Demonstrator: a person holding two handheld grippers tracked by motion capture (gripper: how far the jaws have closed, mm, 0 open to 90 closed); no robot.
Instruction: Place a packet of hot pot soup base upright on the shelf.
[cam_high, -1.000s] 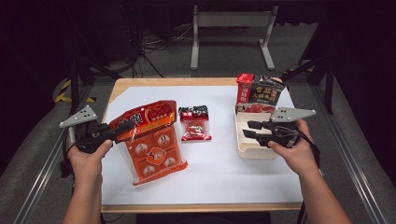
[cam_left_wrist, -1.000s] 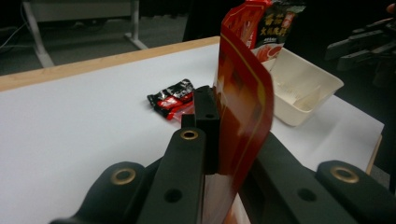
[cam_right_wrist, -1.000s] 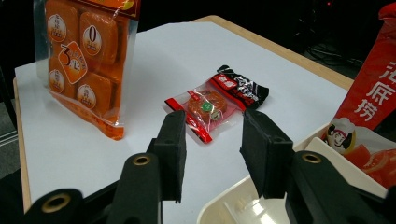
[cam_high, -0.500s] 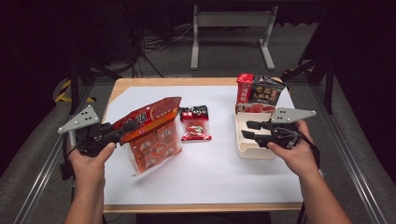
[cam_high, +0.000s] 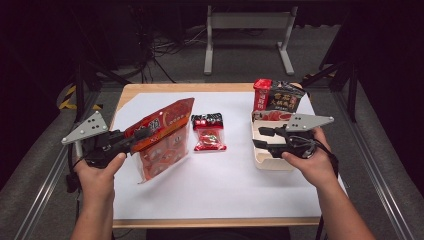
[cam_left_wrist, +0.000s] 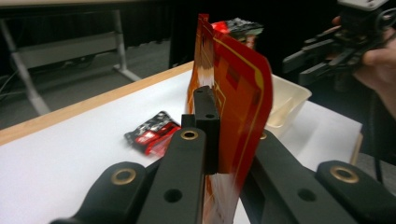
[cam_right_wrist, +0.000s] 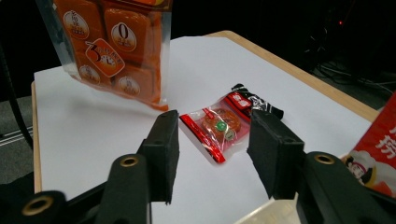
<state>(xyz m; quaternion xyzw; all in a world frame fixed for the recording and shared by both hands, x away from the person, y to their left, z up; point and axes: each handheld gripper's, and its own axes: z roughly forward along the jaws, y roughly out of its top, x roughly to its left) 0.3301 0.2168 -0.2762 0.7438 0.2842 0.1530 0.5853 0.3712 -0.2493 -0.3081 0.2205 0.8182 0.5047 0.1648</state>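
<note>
- High view: the left gripper (cam_high: 137, 136) pinches the top edge of the orange snack bag (cam_high: 162, 142), which hangs tilted above the desk (cam_high: 225, 195) near its left edge; judged, this grip lets the bag swing free for carrying.
- Left gripper view: its fingers (cam_left_wrist: 205, 116) press together on the bag's seal.
- The right gripper (cam_high: 261, 137) hovers over the cream tray (cam_high: 270, 162) at the desk's right edge, fingers spread and just opening, nothing between them.
- The small red packet (cam_high: 207, 132) lies mid-desk, untouched.
</note>
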